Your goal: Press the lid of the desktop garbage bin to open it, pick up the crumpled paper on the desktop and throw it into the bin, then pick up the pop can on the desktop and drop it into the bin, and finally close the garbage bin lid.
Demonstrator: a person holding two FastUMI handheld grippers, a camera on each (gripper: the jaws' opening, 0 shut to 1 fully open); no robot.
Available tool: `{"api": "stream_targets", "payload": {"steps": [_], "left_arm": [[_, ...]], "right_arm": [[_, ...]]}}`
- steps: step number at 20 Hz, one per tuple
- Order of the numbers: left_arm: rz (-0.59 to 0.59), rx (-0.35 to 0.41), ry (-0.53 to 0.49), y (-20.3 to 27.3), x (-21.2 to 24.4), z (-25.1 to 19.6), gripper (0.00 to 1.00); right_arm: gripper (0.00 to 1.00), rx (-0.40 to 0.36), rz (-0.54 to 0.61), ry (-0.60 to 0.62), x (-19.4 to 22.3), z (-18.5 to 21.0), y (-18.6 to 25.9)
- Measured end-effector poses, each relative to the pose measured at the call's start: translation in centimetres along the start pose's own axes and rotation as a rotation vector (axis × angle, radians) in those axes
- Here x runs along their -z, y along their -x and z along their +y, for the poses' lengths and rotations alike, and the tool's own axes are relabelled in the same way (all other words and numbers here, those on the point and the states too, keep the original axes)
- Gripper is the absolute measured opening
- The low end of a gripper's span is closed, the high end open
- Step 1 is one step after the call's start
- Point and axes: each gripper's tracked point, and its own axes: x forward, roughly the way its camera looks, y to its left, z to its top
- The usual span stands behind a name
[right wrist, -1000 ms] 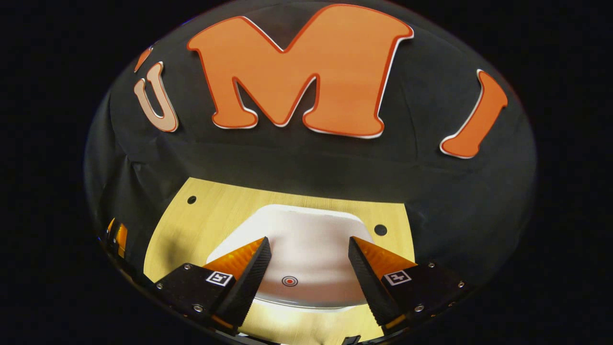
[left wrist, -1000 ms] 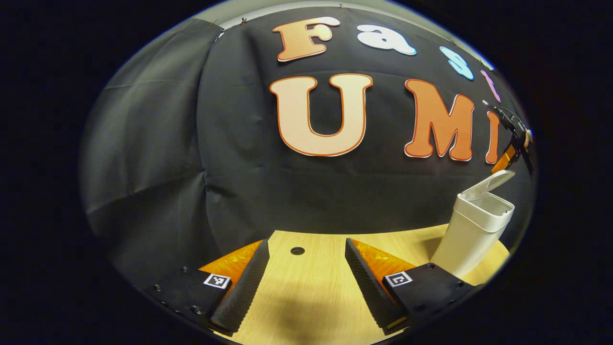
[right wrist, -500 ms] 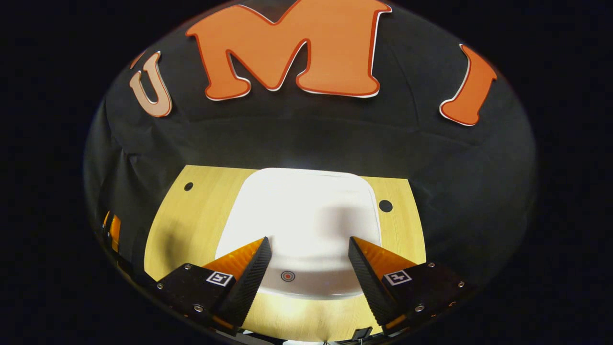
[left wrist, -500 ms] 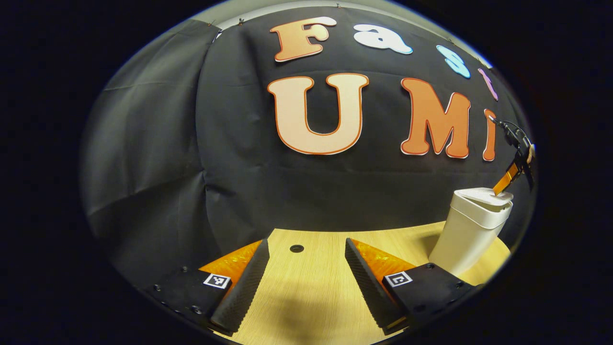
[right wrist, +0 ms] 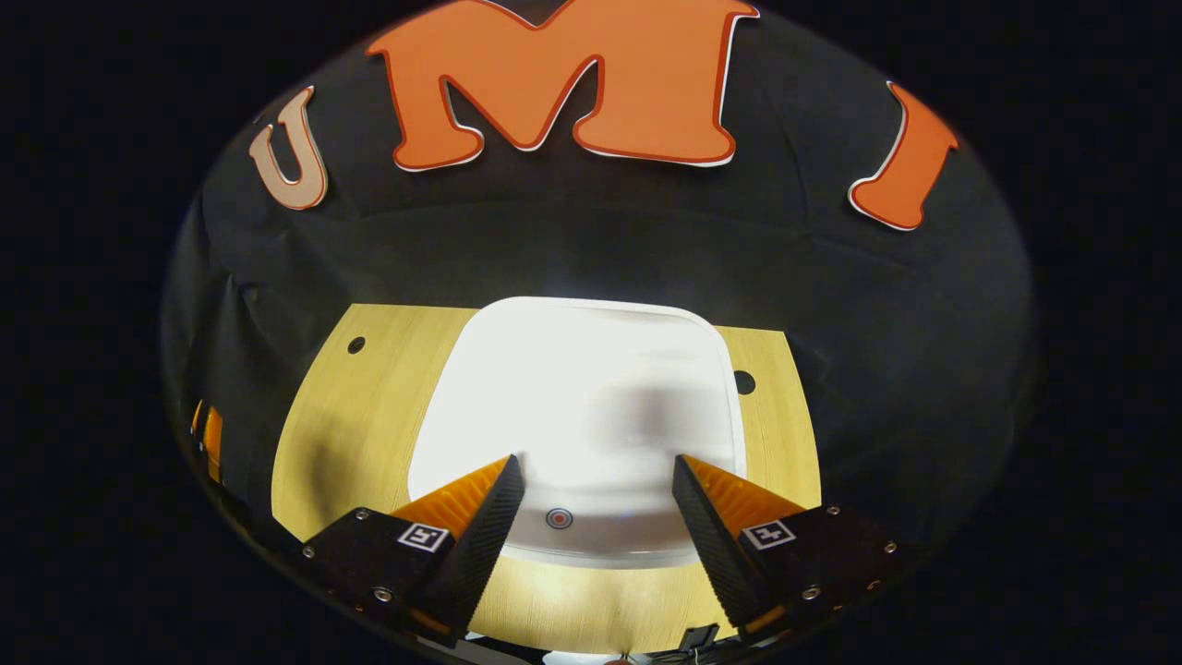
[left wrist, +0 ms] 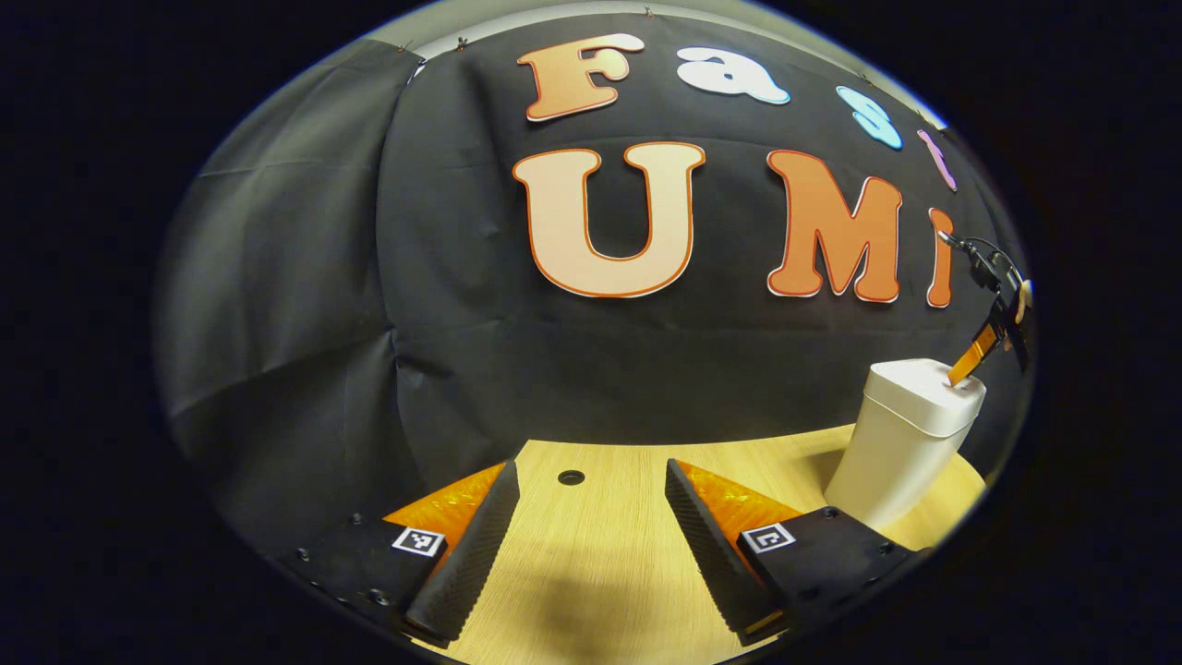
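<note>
The white desktop bin (left wrist: 900,453) stands on the wooden table (left wrist: 609,573) at the right of the left gripper view, its lid (left wrist: 923,380) lying flat and shut. My right gripper (left wrist: 965,365) comes down from above, a fingertip meeting the lid's top. In the right gripper view the lid (right wrist: 582,397) spreads wide just below, with a small red ring mark (right wrist: 558,518) near its front edge. My right gripper (right wrist: 596,522) is open above that edge, nothing between its fingers. My left gripper (left wrist: 591,545) hovers open low over bare table, well left of the bin.
Round holes pierce the tabletop: one ahead of the left gripper (left wrist: 571,477), two either side of the bin (right wrist: 355,344) (right wrist: 744,381). Black cloth hangs close behind the table's back edge. Part of the left gripper (right wrist: 208,434) peeks in at the far left of the right gripper view.
The bin lid stood tilted up a second ago and now lies flat and shut. My right gripper came down with it. The left gripper barely shifted.
</note>
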Motion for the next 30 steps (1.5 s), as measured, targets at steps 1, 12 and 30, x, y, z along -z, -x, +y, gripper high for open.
{"api": "stream_targets", "payload": {"steps": [1, 12, 30], "left_arm": [[0.0, 0.001, 0.005, -0.1, 0.0, -0.1, 1.0], [-0.021, 0.034, -0.024, -0.4, -1.1, -1.9, 1.0], [-0.051, 0.047, -0.003, -0.2, -2.5, -2.6, 0.99]], "right_arm": [[1.0, -0.01, 0.002, 0.02, 0.3, 0.1, -0.2], [0.98, -0.016, -0.088, -0.08, -0.6, -0.2, 0.3], [0.98, 0.154, -0.697, -0.125, 5.9, -0.3, 9.8]]}}
